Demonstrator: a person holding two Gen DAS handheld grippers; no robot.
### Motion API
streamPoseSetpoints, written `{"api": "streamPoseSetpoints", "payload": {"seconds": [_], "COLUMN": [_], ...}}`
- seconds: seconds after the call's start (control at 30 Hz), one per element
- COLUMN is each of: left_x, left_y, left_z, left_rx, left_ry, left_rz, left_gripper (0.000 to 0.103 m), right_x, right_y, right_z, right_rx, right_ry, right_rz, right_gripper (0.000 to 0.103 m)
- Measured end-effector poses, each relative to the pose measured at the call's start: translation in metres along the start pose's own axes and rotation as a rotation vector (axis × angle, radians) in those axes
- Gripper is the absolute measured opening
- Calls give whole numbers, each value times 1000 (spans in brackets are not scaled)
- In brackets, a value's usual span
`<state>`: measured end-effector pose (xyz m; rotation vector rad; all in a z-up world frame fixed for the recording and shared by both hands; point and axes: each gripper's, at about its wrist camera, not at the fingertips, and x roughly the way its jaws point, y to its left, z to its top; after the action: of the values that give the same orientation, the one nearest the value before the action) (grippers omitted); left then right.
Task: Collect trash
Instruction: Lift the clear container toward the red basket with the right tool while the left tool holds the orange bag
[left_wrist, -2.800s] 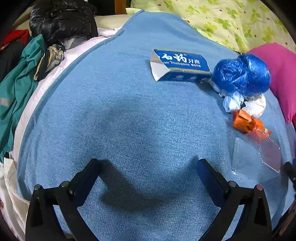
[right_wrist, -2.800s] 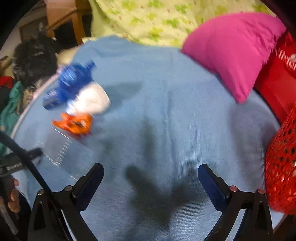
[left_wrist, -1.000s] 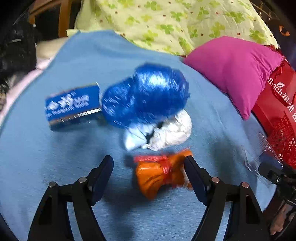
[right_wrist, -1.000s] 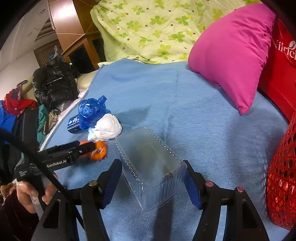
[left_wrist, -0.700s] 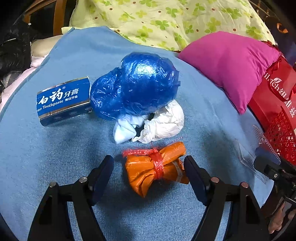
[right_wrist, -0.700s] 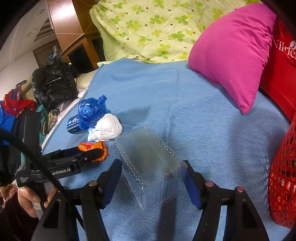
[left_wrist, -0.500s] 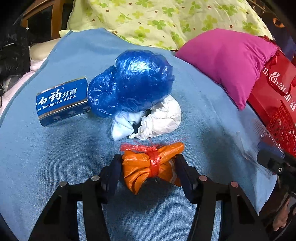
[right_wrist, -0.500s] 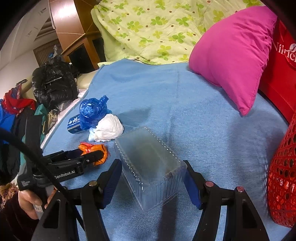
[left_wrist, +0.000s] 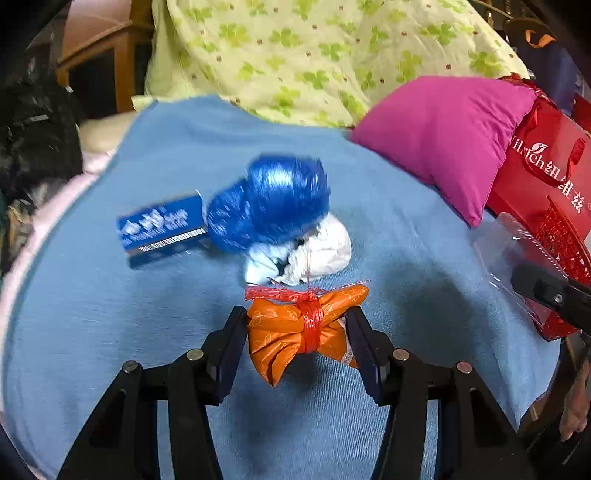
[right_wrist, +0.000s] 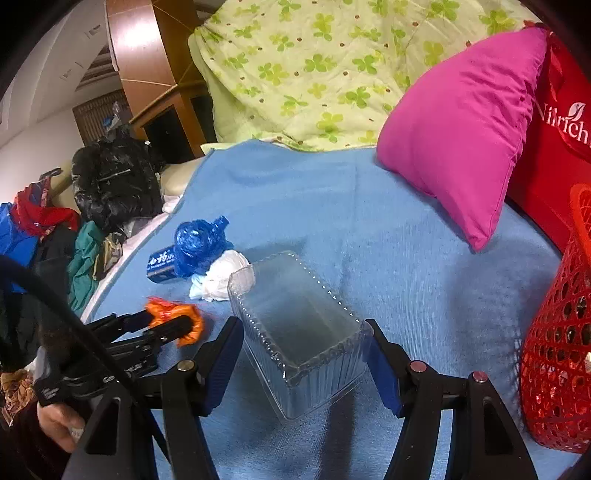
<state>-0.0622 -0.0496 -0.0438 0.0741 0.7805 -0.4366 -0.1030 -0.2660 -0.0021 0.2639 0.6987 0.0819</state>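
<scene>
The left gripper (left_wrist: 297, 334) is seen clamped on a crumpled orange plastic bag tied with a red band (left_wrist: 301, 326), low in the centre of the left wrist frame; its jaws have just been closing, and both pads are pressed against the bag's sides. Just above it a wadded white bag (left_wrist: 317, 254) is noted, touching a shiny blue plastic bag (left_wrist: 273, 203), with a blue toothpaste carton (left_wrist: 162, 229) at their left, all on a blue knitted blanket (left_wrist: 110, 314). The right gripper (right_wrist: 304, 363) is seen grasping a clear ribbed plastic clamshell box (right_wrist: 299, 332), bottom centre of the right wrist frame. A red perforated plastic basket (right_wrist: 557, 350) stands at that frame's right edge. A magenta pillow (right_wrist: 461, 122) and a green clover-print quilt (right_wrist: 295, 74) fill the upper part.
</scene>
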Motion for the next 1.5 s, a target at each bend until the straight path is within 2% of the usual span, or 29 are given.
{"api": "streamPoseSetpoints", "payload": {"seconds": [0.2,0.4,0.57,1.07,1.5], "left_x": [-34,-58,-78,-108,-112], "left_y": [-13,-27,-44,-99,-133], "left_z": [-4,12,23,41,47], "left_rx": [29,73,119,203,254], "left_ry": [-40,-84,-137,-216,-234], "left_rz": [92,182,226,232,217], "left_gripper": [57,57,57,57,57], "right_x": [-17,-42,-59,-105,-125], "right_y": [4,1,-3,-29,-45], "right_z": [2,7,11,13,11], "right_rx": [-6,9,18,79,103], "right_ry": [-61,-147,-203,-344,-394], "right_rz": [10,6,10,-21,-44], "right_gripper": [68,68,69,69,69]}}
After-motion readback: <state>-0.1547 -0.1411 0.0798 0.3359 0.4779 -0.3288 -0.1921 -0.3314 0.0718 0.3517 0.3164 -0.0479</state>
